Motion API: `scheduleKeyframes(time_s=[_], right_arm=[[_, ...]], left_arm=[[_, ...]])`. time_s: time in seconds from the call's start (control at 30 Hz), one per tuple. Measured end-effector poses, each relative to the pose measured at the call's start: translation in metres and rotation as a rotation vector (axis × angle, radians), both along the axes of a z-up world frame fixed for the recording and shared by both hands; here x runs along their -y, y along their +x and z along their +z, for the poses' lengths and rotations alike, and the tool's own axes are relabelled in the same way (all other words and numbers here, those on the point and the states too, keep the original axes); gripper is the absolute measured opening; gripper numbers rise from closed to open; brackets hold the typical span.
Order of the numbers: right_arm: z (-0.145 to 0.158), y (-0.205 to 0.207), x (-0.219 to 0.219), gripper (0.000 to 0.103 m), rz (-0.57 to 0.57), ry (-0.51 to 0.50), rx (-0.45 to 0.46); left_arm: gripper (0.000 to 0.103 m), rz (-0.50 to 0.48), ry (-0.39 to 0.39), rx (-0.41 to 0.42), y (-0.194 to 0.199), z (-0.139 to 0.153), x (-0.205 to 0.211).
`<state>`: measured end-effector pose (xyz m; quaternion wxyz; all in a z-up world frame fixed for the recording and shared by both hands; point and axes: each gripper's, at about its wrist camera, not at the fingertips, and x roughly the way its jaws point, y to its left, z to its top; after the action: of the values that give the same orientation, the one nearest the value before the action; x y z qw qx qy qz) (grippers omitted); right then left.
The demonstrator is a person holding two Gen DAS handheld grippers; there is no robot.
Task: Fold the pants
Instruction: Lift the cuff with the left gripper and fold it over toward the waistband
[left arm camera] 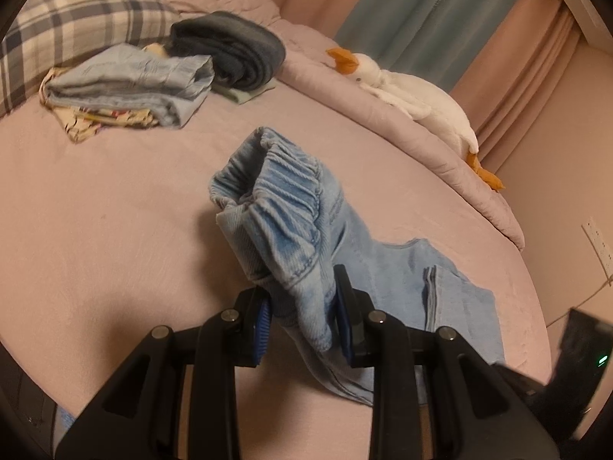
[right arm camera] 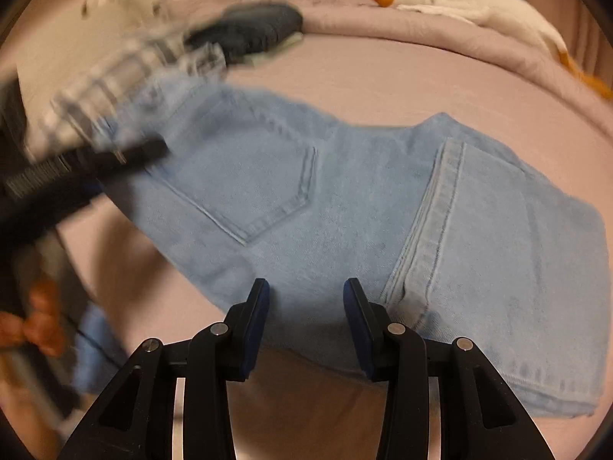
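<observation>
My left gripper point(left arm camera: 302, 318) clenches the light-blue denim pants' point(left arm camera: 283, 207) elastic waistband, lifting it for folding; my right gripper point(right arm camera: 306, 306) hovers released above.

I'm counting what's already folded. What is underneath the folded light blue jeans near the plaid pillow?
Under the folded light blue jeans lies a floral-patterned cloth, only its edge peeking out on the pink sheet. The rest of it, and anything else beneath, is covered.

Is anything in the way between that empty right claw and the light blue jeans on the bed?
Nothing visible. The right gripper hangs open just above the light blue denim jeans, with only air between. The left gripper already clamps their elastic waistband.
</observation>
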<state>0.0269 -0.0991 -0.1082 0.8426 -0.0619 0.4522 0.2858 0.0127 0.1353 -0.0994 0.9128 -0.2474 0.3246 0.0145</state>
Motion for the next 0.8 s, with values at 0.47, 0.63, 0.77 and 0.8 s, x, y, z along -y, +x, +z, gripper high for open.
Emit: scheduleKeyframes(time_s=[0.47, 0.63, 0.77, 0.8], right_arm=[[-0.016, 0.027, 0.101, 0.043, -0.250, 0.139, -0.075], [-0.016, 0.028, 0.114, 0.044, -0.255, 0.269, -0.123], [-0.023, 0.038, 0.151, 0.052, -0.317, 0.603, -0.242], [-0.027, 0.040, 0.162, 0.054, -0.338, 0.707, -0.273]], left_arm=[[0.029, -0.183, 0.091, 0.130, 0.014, 0.057, 0.079], [0.029, -0.290, 0.150, 0.141, 0.022, 0.060, 0.123], [0.028, -0.392, 0.222, 0.124, 0.026, 0.051, 0.160], [0.028, -0.414, 0.233, 0.118, 0.027, 0.047, 0.166]])
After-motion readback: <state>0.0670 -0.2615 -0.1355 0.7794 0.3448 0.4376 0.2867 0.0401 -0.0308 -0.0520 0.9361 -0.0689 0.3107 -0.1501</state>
